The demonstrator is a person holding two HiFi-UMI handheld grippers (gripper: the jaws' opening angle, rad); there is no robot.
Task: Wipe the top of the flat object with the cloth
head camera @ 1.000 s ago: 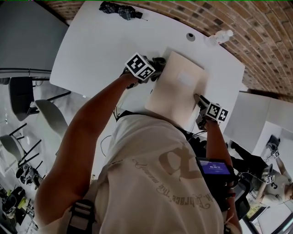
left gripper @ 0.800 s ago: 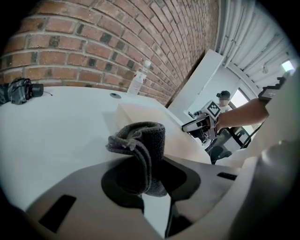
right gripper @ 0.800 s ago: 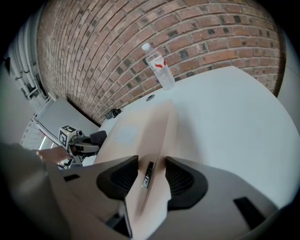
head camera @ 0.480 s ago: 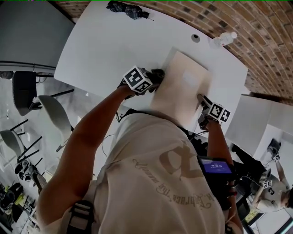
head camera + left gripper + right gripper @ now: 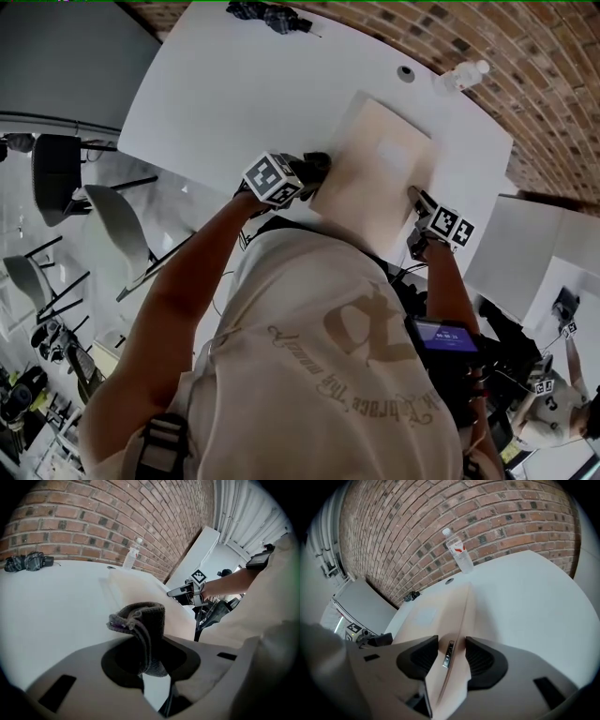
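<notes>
The flat object (image 5: 375, 173) is a beige, thin case lying on the white table (image 5: 234, 84). My left gripper (image 5: 314, 169) is shut on a dark grey cloth (image 5: 319, 161) at the case's left edge. In the left gripper view the cloth (image 5: 143, 630) folds up out of the jaws, with the case (image 5: 136, 590) beyond it. My right gripper (image 5: 415, 195) is at the case's right edge. In the right gripper view its jaws (image 5: 447, 653) clamp that edge of the case (image 5: 433, 616), either side of a small metal latch (image 5: 448, 652).
A clear water bottle (image 5: 459, 75) stands at the table's far right near the brick wall. A dark bundle (image 5: 267, 14) lies at the far left corner. A round cable hole (image 5: 405, 71) sits behind the case. Chairs (image 5: 108, 239) stand off the table's left side.
My left gripper has slid with the cloth along the case's left edge towards the person. The right gripper has stayed on the right edge.
</notes>
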